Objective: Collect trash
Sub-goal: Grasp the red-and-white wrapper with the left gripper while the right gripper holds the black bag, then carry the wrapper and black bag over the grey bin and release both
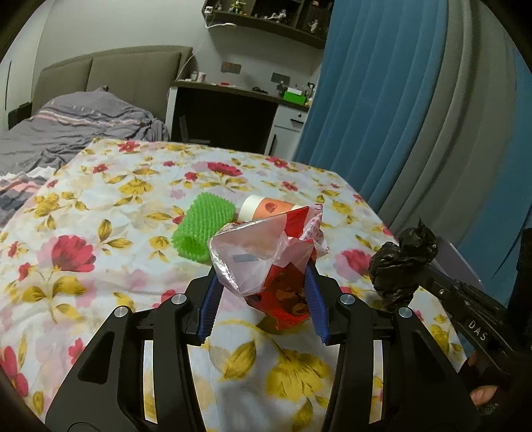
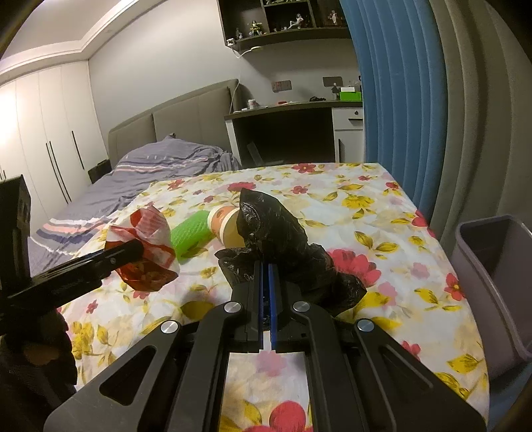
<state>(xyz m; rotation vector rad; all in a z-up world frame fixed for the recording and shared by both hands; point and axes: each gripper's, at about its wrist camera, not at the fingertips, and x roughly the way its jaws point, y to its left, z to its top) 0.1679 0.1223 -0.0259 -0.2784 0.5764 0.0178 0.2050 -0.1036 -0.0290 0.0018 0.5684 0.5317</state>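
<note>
A counter (image 2: 382,212) under a floral cloth stands beside blue curtains (image 2: 399,99), with a grey-quilted bed (image 2: 159,166) and padded headboard (image 2: 186,116) behind, a white wardrobe (image 2: 43,133) left, and a dark desk (image 2: 282,133) beneath a wall shelf (image 2: 286,33).

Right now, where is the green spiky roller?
The green spiky roller lies on the floral tablecloth, touching the paper cup on its right, just beyond the red wrapper in the left claw.

Paper cup (image 2: 223,223) half hidden behind black bag (image 2: 282,239); base unseen. Grey bin (image 2: 492,266) off the floral cloth's right edge, cut by the frame. Shelf figurines (image 2: 282,25) too small to tell.
</note>
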